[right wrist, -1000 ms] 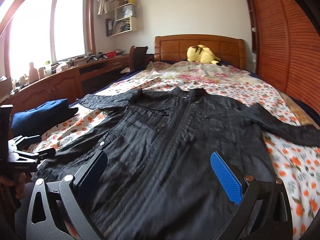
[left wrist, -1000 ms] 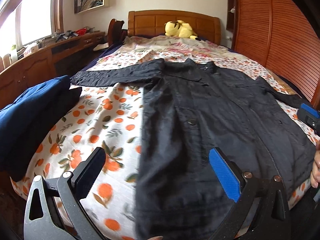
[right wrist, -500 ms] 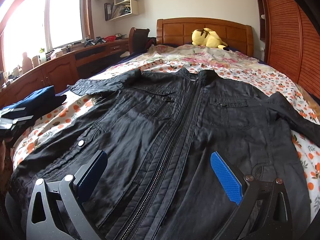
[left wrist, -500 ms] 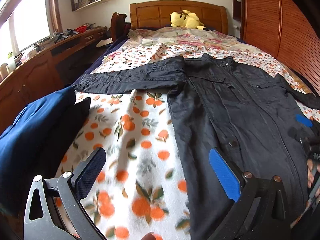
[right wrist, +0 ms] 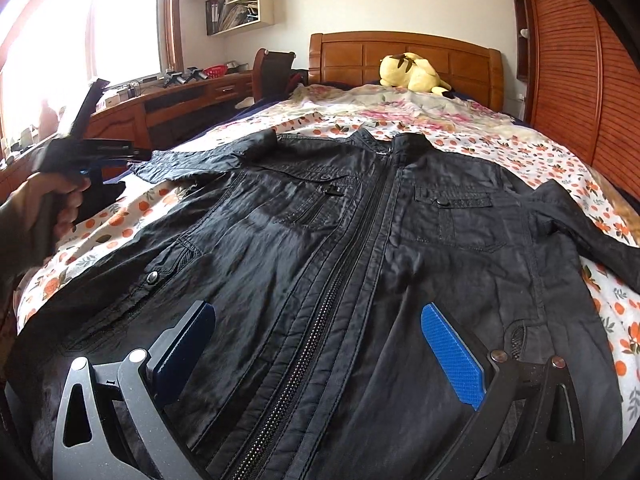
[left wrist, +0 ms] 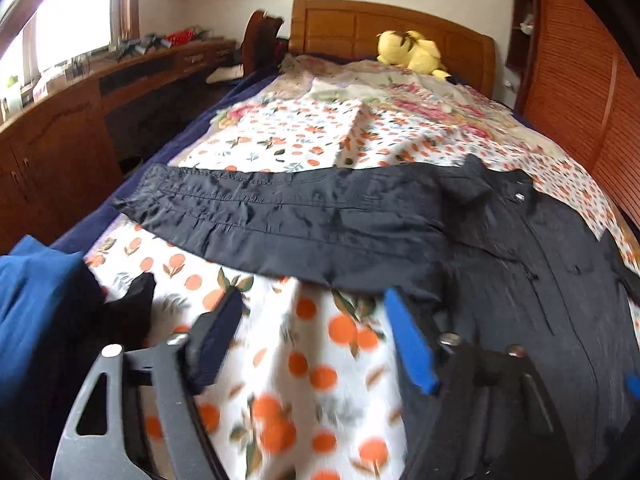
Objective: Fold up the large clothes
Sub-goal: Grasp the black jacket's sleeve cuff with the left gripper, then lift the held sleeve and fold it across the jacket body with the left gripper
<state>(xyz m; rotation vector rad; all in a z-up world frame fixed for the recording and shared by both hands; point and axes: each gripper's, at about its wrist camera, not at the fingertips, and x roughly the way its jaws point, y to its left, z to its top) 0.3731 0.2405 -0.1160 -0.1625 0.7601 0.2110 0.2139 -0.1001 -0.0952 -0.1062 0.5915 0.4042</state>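
A black zip-up jacket lies face up and spread flat on the bed, collar toward the headboard, both sleeves stretched out sideways. In the left wrist view its left sleeve lies across the orange-print sheet. My left gripper is open and empty, low over the sheet just short of that sleeve. My right gripper is open and empty, over the jacket's lower front, astride the zipper. The left gripper also shows in the right wrist view, held in a hand.
A folded blue garment lies at the bed's left edge. A yellow plush toy sits by the wooden headboard. A wooden desk runs along the left wall; slatted wooden doors stand on the right.
My left gripper has moved left and forward, from the jacket's hem to the sheet below the left sleeve. My right gripper has moved forward over the jacket's front. Both stay open.
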